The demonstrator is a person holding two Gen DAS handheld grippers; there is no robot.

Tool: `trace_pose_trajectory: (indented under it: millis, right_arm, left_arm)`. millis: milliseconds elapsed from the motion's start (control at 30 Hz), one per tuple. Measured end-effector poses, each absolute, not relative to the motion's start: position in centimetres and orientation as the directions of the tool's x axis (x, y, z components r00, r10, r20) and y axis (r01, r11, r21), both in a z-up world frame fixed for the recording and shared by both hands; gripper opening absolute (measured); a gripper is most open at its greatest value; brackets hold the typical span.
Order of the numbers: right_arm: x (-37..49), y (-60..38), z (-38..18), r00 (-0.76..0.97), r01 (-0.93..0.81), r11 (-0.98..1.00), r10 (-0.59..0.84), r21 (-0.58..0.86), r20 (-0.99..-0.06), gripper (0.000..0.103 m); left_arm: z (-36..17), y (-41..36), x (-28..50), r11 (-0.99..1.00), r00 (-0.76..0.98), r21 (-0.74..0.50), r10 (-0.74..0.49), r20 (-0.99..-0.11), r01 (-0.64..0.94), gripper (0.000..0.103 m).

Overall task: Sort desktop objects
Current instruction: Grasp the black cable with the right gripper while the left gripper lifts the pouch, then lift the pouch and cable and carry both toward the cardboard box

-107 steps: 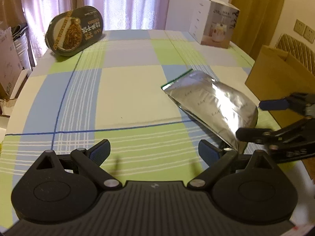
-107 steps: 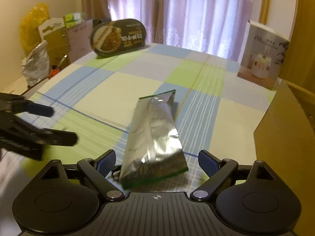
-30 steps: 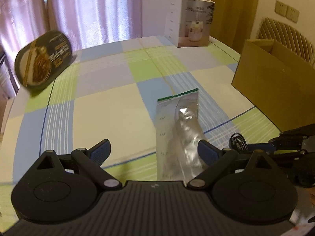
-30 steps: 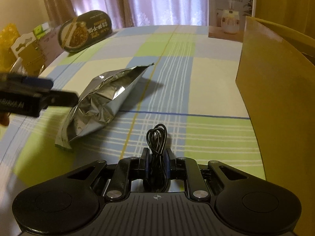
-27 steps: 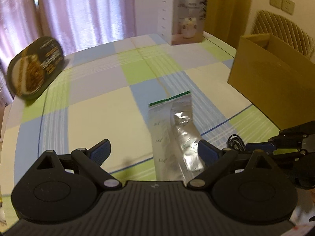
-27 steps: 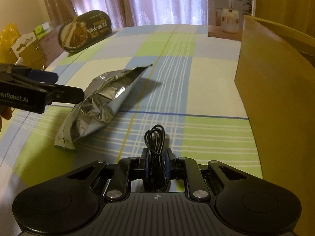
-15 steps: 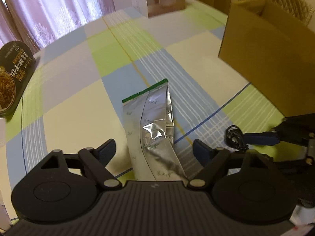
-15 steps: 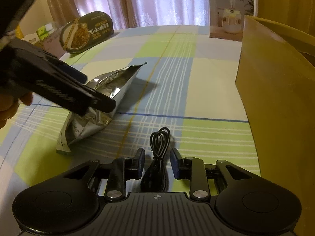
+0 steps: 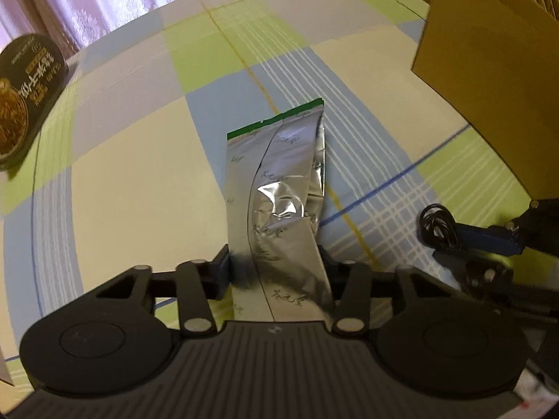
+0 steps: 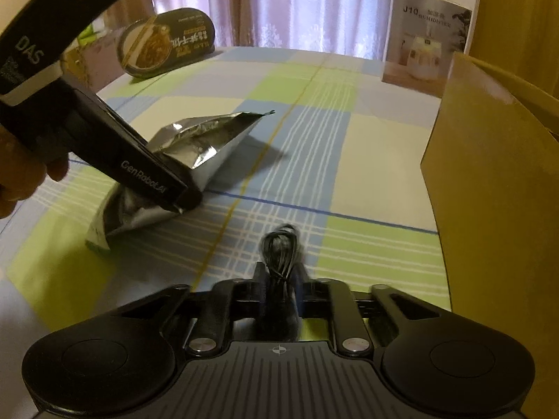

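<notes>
- Since half a second ago: left gripper (image 9: 276, 272) has closed its fingers onto the near end of the silver foil pouch (image 9: 283, 188); right gripper (image 10: 279, 300) has clamped again on the coiled black cable (image 10: 279, 244).
- Left wrist view only: printed characters on the pouch, its green far edge, and the right gripper (image 9: 489, 244) from the side with the cable (image 9: 438, 223) looping past its fingertips.
- Right wrist view only: left gripper (image 10: 188, 199) angled steeply down onto the pouch (image 10: 195, 146), a hand (image 10: 21, 174) behind it; the pouch mouth gapes open.
- Surface: checked tablecloth (image 10: 314, 139) in green, blue and cream; pouch lies on it.
- Room: brown cardboard box (image 10: 496, 174) at right, white product box (image 10: 426, 45) and dark oval food tray (image 10: 167, 45) at the far edge, pale curtains (image 10: 297, 3) behind.
</notes>
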State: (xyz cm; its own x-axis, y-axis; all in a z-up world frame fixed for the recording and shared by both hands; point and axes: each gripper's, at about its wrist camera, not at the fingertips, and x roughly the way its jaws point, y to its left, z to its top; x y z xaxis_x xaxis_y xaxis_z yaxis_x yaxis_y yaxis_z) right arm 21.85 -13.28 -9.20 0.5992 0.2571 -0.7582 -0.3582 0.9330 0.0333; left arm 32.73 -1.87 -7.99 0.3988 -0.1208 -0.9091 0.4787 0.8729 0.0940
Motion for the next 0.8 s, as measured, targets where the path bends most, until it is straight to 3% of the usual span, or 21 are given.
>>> trace_pose_trajectory:
  millis: [533,800]
  right_arm:
    - [12.6,-17.9,-7.1,0.517,-0.235,0.936,0.35,0.263,-0.782,0.011]
    - [7.8,-18.9,-6.3,0.495,-0.233,0.936,0.348,0.264,-0.796,0.011]
  left_arm:
    - [-6.1,-2.5,16.9,0.875,0.356,0.034,-0.16,-0.921,0.482,0.037]
    - [-6.4,-3.6,11.0,0.908,0.349,-0.013,-0.175,-0.921,0.419,0.037]
